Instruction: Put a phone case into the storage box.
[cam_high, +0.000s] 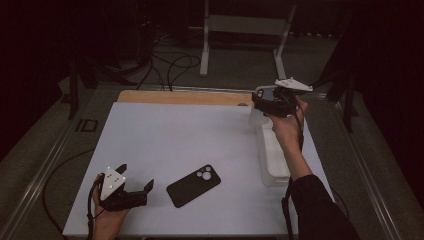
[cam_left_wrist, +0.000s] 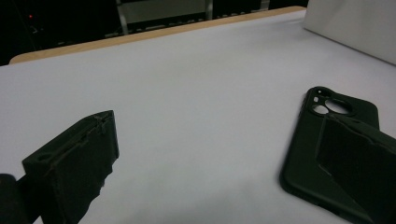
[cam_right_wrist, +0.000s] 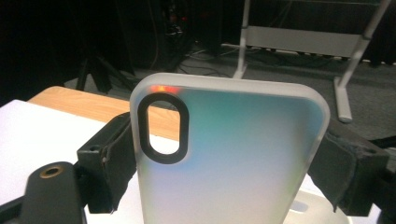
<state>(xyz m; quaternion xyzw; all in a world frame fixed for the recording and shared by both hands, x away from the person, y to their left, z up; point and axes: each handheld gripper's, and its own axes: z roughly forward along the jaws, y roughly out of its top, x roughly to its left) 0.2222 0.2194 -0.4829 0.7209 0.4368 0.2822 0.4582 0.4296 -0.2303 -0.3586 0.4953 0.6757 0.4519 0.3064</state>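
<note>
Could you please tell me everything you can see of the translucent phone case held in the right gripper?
The frosted, translucent white phone case looks like matte plastic with rounded corners and a black-rimmed oval camera cutout near its top left. It stands upright, clamped by its side edges between the right gripper jaws, raised above the table's far right corner.

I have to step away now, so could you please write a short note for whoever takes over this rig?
Right hand-held gripper: shut on the frosted phone case, held upright above the table's far right corner.
Left hand-held gripper: open, holds nothing, near the front left edge.
Black phone case: flat on the white table, just right of the left gripper.
White tray: along the right edge.
Left: probably set the frosted case down; black case untouched.
</note>
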